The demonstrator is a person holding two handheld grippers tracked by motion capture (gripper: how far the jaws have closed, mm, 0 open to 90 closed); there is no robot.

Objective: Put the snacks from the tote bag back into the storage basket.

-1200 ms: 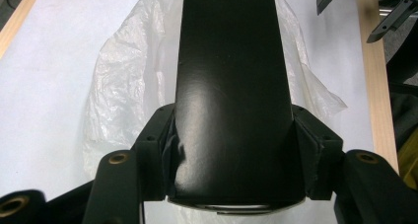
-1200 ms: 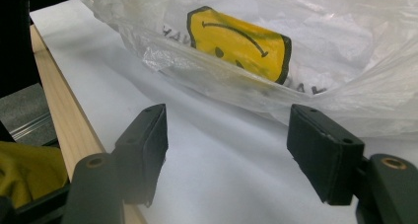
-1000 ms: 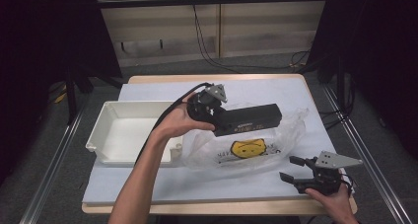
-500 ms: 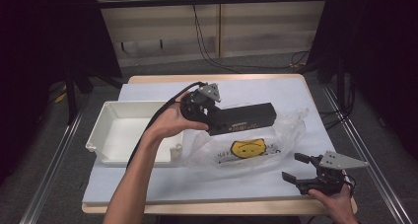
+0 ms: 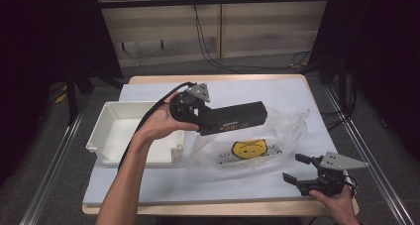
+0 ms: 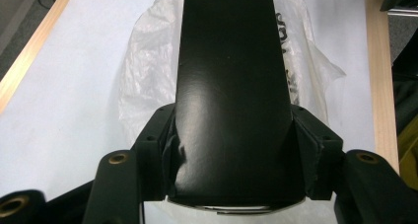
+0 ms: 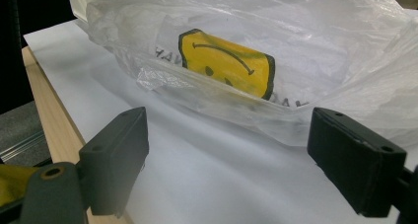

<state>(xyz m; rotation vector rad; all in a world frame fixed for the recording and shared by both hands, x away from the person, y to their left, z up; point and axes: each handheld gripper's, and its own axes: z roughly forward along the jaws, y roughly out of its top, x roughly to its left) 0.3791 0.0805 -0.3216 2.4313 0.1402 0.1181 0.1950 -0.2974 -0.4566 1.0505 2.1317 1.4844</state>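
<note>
My left gripper point(image 5: 200, 120) is shut on one end of a long black box point(image 5: 233, 118), which it holds level above the table, between the tray and the bag. In the left gripper view the box point(image 6: 229, 86) runs away from me, with both pads pressed on its sides. A clear plastic bag with a yellow smiley face point(image 5: 250, 148) lies crumpled under the box. My right gripper point(image 5: 294, 169) rests near the table's front right edge. Its jaws have just been opening, and it point(image 7: 226, 160) stands open with nothing between them, facing the bag point(image 7: 226, 66).
A white tray point(image 5: 106, 131) sits at the left of the table with the left forearm reaching over its near corner. The wooden table edge point(image 7: 54, 130) runs close beside the right gripper. Black cable trails from the left gripper.
The left gripper has carried the black box a little to the left, toward the tray. The right gripper's jaws have spread wider while the hand stayed where it was.
</note>
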